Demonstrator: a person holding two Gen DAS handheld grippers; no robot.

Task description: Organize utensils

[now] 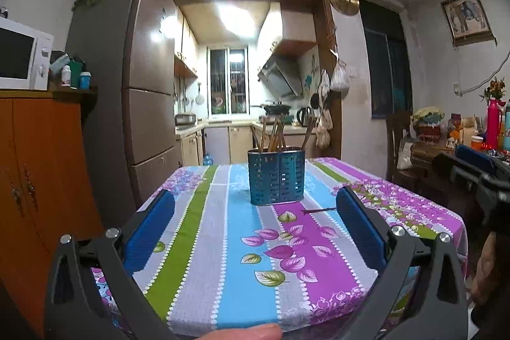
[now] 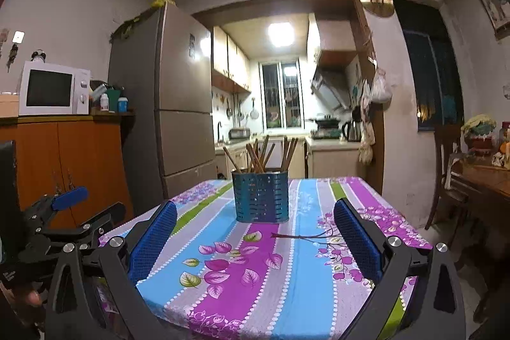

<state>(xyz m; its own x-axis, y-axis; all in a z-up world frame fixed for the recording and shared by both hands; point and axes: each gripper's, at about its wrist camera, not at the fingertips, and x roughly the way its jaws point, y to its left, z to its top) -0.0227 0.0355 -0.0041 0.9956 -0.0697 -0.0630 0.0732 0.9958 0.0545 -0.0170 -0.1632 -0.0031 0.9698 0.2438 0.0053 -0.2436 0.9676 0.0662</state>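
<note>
Both my grippers, left [image 1: 255, 231] and right [image 2: 255, 241], hang wide and empty over the near table [image 1: 223, 276]. One thin, stiff, light chopstick [image 2: 302, 235] lies loose just right of the far blue holder [image 2: 261, 196]; I'd pinch it mid-shaft.

Blue holder [image 1: 276, 177] upright, chopsticks [image 1: 274, 134] inside; 1 chopstick [image 2: 301, 236] flat beside.

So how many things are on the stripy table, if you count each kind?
Blue utensil holder: 1
Loose chopstick lying on the tablecloth: 1
Bunch of chopsticks standing in the holder: 1 bunch, too crowded to count singly
Total: 3 kinds of thing on the table.
</note>
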